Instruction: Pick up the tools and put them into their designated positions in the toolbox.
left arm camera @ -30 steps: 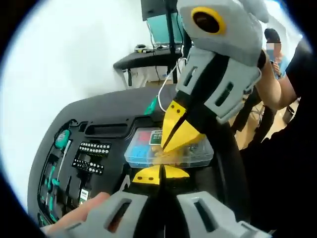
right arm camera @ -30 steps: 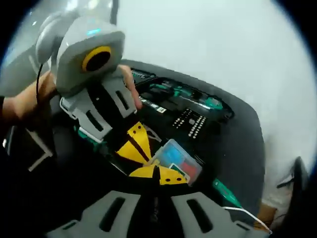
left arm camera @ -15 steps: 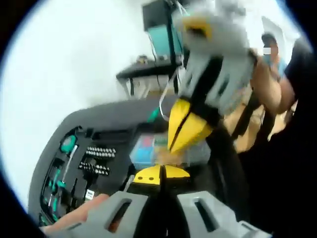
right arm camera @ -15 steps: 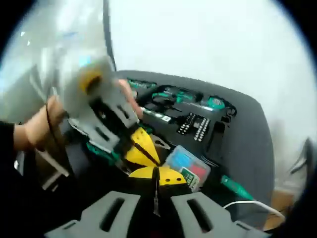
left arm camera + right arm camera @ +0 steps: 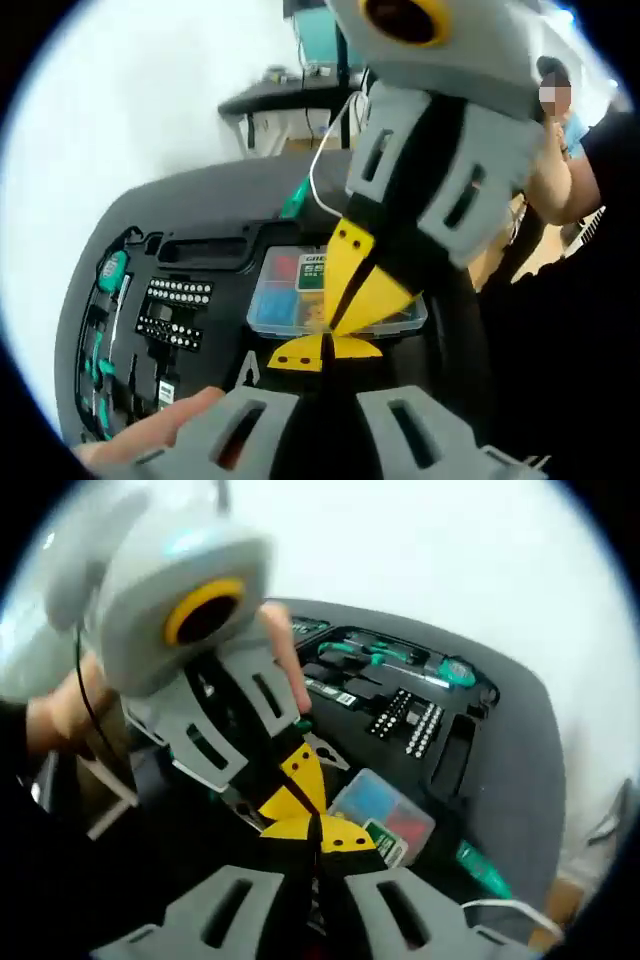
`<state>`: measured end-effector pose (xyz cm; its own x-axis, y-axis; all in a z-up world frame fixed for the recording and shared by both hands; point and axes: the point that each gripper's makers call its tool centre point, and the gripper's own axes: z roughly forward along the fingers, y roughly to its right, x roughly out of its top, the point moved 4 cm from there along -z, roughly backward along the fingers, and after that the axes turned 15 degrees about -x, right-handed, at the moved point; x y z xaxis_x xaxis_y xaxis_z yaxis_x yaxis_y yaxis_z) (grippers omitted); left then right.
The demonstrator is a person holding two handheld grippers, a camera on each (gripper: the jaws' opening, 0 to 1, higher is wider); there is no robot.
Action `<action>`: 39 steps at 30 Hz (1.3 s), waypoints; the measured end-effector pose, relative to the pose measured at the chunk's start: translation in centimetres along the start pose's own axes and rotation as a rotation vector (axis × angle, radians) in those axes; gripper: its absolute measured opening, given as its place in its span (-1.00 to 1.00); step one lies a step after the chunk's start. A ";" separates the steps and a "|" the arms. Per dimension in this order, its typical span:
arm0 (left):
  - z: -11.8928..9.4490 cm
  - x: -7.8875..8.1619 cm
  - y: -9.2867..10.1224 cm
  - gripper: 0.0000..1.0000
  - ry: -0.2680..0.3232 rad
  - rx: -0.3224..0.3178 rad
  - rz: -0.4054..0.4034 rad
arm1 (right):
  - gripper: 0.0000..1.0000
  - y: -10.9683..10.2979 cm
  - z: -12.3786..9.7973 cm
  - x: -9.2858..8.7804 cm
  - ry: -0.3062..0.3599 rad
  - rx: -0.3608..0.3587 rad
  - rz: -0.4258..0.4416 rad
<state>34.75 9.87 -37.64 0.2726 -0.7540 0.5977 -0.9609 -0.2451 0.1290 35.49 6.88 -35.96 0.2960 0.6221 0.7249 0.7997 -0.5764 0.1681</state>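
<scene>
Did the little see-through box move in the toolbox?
No. The clear box sits in the same recess beside the bit rows of the toolbox; the camera shifted.

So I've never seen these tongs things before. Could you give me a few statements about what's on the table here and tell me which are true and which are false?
1. The clear plastic parts box with red and blue contents lies in the black tool case. True.
2. The left tongs stand wide open. False: their yellow tips meet, shut, with nothing seen between them.
3. Two rows of screwdriver bits sit in the case. True.
4. The green-handled screwdriver lying apart is stowed in a slot. False: it lies on the dark grey table outside the case.
5. The right tongs grip the parts box. False: they are shut just short of it.
</scene>
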 end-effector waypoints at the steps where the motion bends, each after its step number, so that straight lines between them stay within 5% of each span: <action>1: -0.3 -0.3 0.0 -1.00 0.000 0.011 0.033 | -1.00 -0.1 0.4 -0.2 -0.011 -0.004 0.034; 2: -0.6 -0.2 0.1 -1.00 0.027 0.017 0.066 | -1.00 -0.8 0.9 -2.3 -0.170 0.021 0.069; 3: -1.5 -0.3 -0.4 -1.00 0.068 0.093 0.189 | -1.00 0.0 1.4 -0.9 0.004 0.004 0.029; 5: -3.1 -2.2 -0.5 -1.00 0.039 0.148 0.173 | -1.00 -0.4 0.7 -2.2 0.001 0.001 0.032; 6: -4.0 -2.0 -0.3 -1.00 0.113 0.180 0.164 | -1.00 -0.3 0.3 -2.4 0.002 -0.007 0.089; 9: -5.9 -1.2 1.2 -1.00 0.278 0.190 0.185 | -1.00 1.5 -2.0 0.1 0.161 -0.034 0.272; 13: -5.3 0.2 1.4 -1.00 0.332 0.198 0.200 | -1.00 2.9 -3.4 0.4 0.202 -0.132 0.105; 15: -3.7 0.6 0.6 -1.00 0.316 0.197 0.188 | -1.00 2.7 -3.4 0.1 0.182 -0.110 0.119; 17: -1.6 0.6 -0.2 -1.00 0.256 0.180 0.193 | -1.00 2.0 -2.8 -1.6 0.059 -0.071 0.068; 18: -0.8 0.5 -0.3 -1.00 0.234 0.156 0.172 | -1.00 1.4 -2.4 -3.1 -0.046 -0.049 -0.039; 20: 0.6 0.8 -0.3 -1.00 0.230 0.096 0.133 | -1.00 1.1 -1.8 -3.5 -0.063 -0.093 -0.170; 24: 2.0 1.1 -0.6 -1.00 0.220 0.041 0.052 | -1.00 -0.7 -0.9 -4.0 -0.141 -0.001 -0.072; 26: 1.6 1.1 -0.4 -1.00 0.146 0.087 0.253 | -1.00 -0.4 -0.7 -3.7 -0.143 -0.015 -0.061; 27: 1.8 1.0 -0.2 -1.00 0.136 0.089 0.255 | -1.00 -0.4 -0.7 -3.8 -0.147 -0.011 -0.116; 29: 1.8 0.8 -0.4 -1.00 0.185 0.053 0.129 | -1.00 -0.5 -0.6 -3.6 -0.167 -0.025 -0.149; 32: 1.7 0.4 -0.7 -1.00 0.272 0.026 0.119 | -1.00 -0.5 -0.5 -3.4 -0.187 -0.038 -0.148; 33: 1.7 0.1 -0.7 -1.00 0.312 0.031 0.114 | -1.00 -0.4 -0.5 -3.6 -0.202 -0.051 -0.088; 38: 1.3 -0.1 0.0 -1.00 0.427 0.101 0.083 | -1.00 -0.3 -0.8 -3.4 -0.109 -0.011 -0.078; 39: 0.6 -0.5 0.3 -1.00 0.407 0.105 0.095 | -1.00 0.2 -1.4 -3.8 -0.100 -0.015 -0.106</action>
<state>34.30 9.82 -38.41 0.1211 -0.4794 0.8692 -0.9648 -0.2627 -0.0105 33.75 3.64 -37.76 0.2612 0.7289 0.6328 0.8216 -0.5120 0.2506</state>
